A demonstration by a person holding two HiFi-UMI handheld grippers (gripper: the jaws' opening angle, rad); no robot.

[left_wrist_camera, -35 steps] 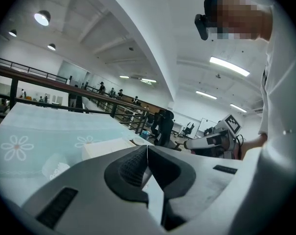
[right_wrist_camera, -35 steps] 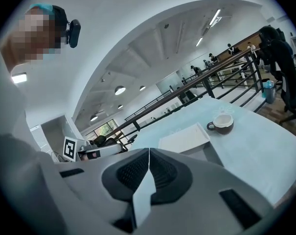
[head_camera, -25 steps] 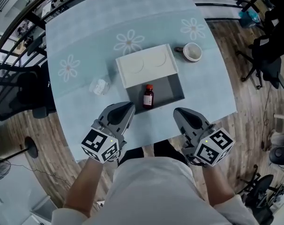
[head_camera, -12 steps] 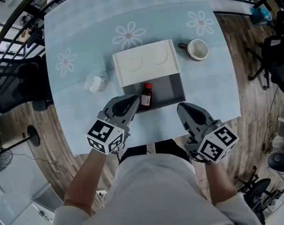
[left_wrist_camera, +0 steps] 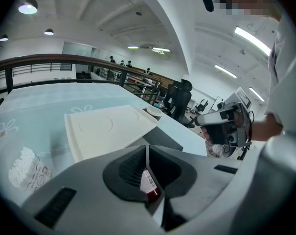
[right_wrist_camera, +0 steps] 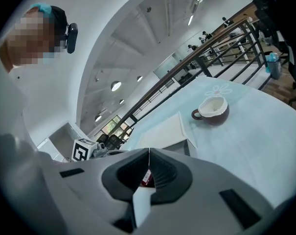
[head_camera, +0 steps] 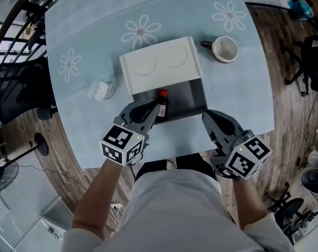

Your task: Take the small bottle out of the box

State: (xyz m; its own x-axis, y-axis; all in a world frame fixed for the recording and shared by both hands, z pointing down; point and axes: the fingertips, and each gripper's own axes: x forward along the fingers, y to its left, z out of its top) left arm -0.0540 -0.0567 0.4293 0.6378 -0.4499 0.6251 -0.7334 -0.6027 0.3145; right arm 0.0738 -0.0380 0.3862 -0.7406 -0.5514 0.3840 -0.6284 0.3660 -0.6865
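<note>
The small brown bottle (head_camera: 162, 103) with a red cap stands upright at the left of the open grey box (head_camera: 193, 96). The box's white lid (head_camera: 159, 64) is slid back over its far half. My left gripper (head_camera: 154, 108) is shut and empty. Its tip is at the box's near left edge, right beside the bottle; I cannot tell whether they touch. In the left gripper view the bottle (left_wrist_camera: 148, 185) shows through the hollow behind the closed jaws. My right gripper (head_camera: 206, 114) is shut too, just outside the box's near right corner, holding nothing.
A brown mug (head_camera: 225, 49) with a white inside stands right of the lid. A crumpled clear packet (head_camera: 102, 90) lies left of the box on the pale blue flowered tablecloth (head_camera: 85, 41). The table's near edge runs just under both grippers. Chairs stand around on the wooden floor.
My left gripper has moved forward to the box's near edge, up to the bottle. The right gripper has stayed about where it was.
</note>
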